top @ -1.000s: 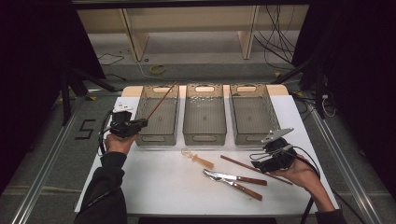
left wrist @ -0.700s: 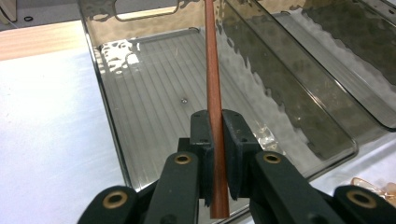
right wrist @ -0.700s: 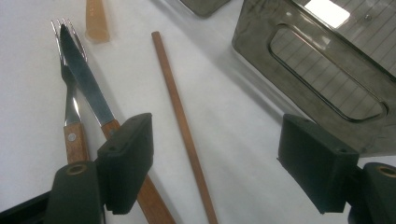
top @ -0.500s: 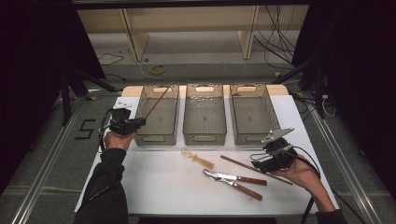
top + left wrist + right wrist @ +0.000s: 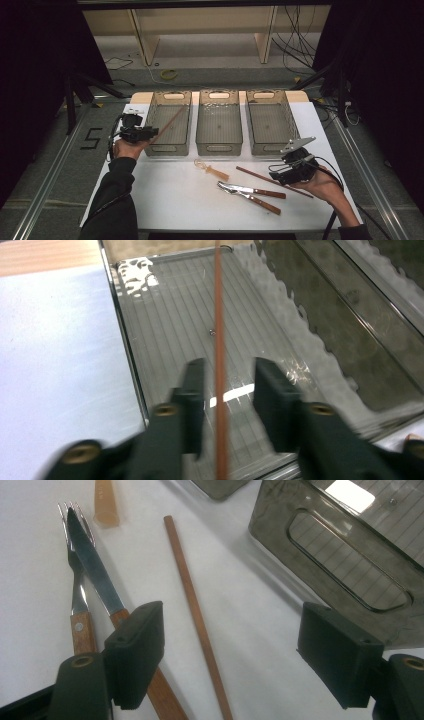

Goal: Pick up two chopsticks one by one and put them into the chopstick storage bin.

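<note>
Left tool (image 5: pixel 223 390) just opened; chopstick (image 5: pixel 219 340) loose over bin (image 5: pixel 150 315).

Dim room, grey floor (image 5: pixel 60 165), wooden shelf (image 5: pixel 200 30), loose cables (image 5: pixel 295 45)

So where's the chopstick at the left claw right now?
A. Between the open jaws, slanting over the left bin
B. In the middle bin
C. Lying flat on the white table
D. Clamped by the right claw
A: in the left gripper view the chopstick runs between the left claw's parted jaws, which have just been opening, above the left bin.
</note>
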A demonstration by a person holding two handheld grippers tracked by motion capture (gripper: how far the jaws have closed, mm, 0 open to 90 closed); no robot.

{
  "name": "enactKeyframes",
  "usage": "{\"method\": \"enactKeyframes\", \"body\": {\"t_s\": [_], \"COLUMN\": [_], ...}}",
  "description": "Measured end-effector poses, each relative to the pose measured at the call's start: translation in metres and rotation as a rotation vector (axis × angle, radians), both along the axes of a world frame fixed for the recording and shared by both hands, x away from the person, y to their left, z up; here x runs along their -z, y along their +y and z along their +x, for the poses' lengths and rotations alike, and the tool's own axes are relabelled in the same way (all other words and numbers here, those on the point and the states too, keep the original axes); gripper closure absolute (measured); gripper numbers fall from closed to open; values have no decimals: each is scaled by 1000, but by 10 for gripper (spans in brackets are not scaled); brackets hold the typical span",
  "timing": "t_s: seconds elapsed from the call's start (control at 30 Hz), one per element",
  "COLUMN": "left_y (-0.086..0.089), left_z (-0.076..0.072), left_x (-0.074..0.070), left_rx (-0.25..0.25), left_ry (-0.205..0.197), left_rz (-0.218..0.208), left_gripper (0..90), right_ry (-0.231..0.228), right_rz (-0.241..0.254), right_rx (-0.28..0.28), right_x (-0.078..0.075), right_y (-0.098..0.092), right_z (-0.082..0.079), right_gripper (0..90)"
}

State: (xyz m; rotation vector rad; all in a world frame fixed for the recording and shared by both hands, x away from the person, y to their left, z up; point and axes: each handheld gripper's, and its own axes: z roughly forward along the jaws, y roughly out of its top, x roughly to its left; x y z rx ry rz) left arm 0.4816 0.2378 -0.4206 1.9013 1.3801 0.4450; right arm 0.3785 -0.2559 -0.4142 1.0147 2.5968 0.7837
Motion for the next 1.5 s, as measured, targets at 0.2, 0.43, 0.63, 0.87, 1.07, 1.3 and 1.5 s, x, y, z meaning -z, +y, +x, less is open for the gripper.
{"method": "enactKeyframes", "body": {"t_s": [0.2, 0.43, 0.63, 0.87, 1.07, 1.3, 1.5], "left_y": [-4, -9, -15, -23, -34, -41, -44], "left_z": [-7, -26, -44, -60, -71, -84, -92], "left_x": [-9, -23, -33, -32, -28, -27, -18], "left_rx": [34, 132, 198, 237, 288, 324, 331], "left_ry": [-15, -80, -138, -160, -159, -167, -161], "left_rz": [-44, -135, -175, -198, -189, -188, -162], "left_gripper": [404, 267, 198, 164, 156, 158, 161], "right_ry": [-6, 7, 57, 107, 143, 176, 212], "right_rz": [5, -5, -35, -80, -130, -179, -235], "right_rx": [4, -7, -43, -50, -71, -92, -92], "right_x": [-2, -2, 0, 4, 11, 19, 25], "right_y": [-3, -5, -6, -6, -5, -4, -2], "right_z": [0, 0, 3, 6, 10, 12, 12], "right_gripper": [275, 274, 274, 279, 311, 384, 505]}}
